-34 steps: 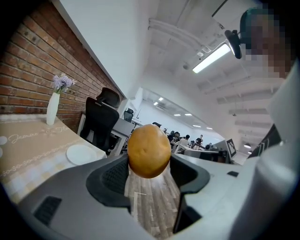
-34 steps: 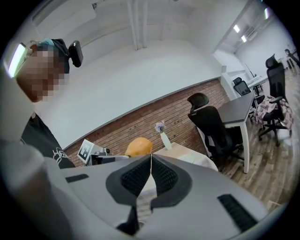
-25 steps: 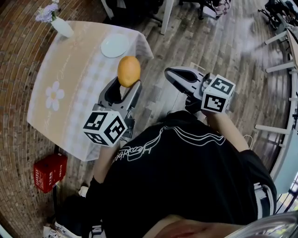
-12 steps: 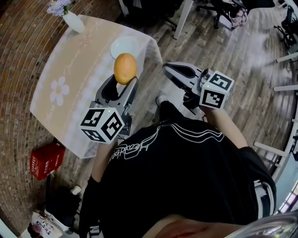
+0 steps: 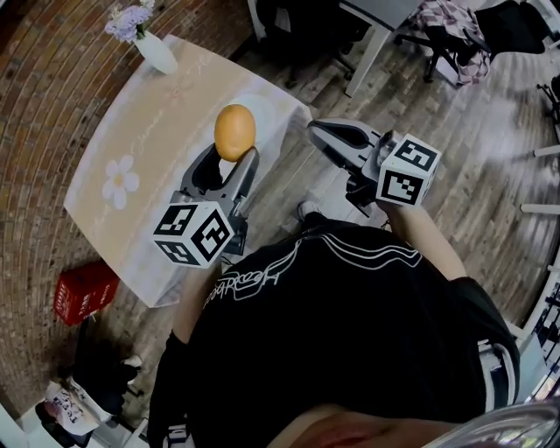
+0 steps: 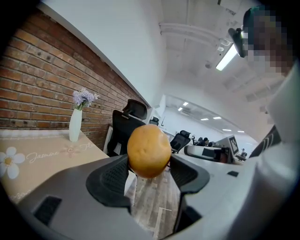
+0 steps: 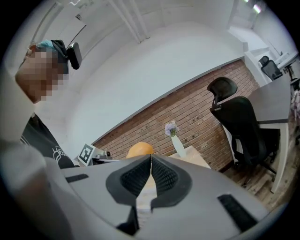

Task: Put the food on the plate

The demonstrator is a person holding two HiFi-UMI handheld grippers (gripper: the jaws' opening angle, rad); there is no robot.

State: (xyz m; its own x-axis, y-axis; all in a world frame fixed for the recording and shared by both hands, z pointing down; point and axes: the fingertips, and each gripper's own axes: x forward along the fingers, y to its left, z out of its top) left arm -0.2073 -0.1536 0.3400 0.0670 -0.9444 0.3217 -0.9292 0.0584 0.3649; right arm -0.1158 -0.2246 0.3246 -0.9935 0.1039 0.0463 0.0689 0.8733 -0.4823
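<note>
A round orange-yellow food item (image 5: pixel 234 130) is held up in the air by my left gripper (image 5: pixel 234 154), shut on it from both sides. In the left gripper view the food (image 6: pixel 149 150) sits between the two dark pads (image 6: pixel 108 176), above the wooden floor and the table's right edge. The white plate lies behind the held food in the head view and I cannot see it. My right gripper (image 5: pixel 315 132) hovers over the floor to the right of the table, shut with nothing in it; its own view shows the jaws (image 7: pixel 150 161) pressed together, with the food (image 7: pixel 139 149) beyond them.
A table under a beige cloth with a flower print (image 5: pixel 131 166) stands ahead on the left. A white vase of purple flowers (image 5: pixel 156 52) stands at its far corner. A red box (image 5: pixel 83 293) lies on the floor. Black office chairs (image 5: pixel 293 26) and a desk stand beyond.
The table has drawn closer below the grippers. The held food now covers the white plate, which showed beyond it earlier. Both grippers keep the same jaw state.
</note>
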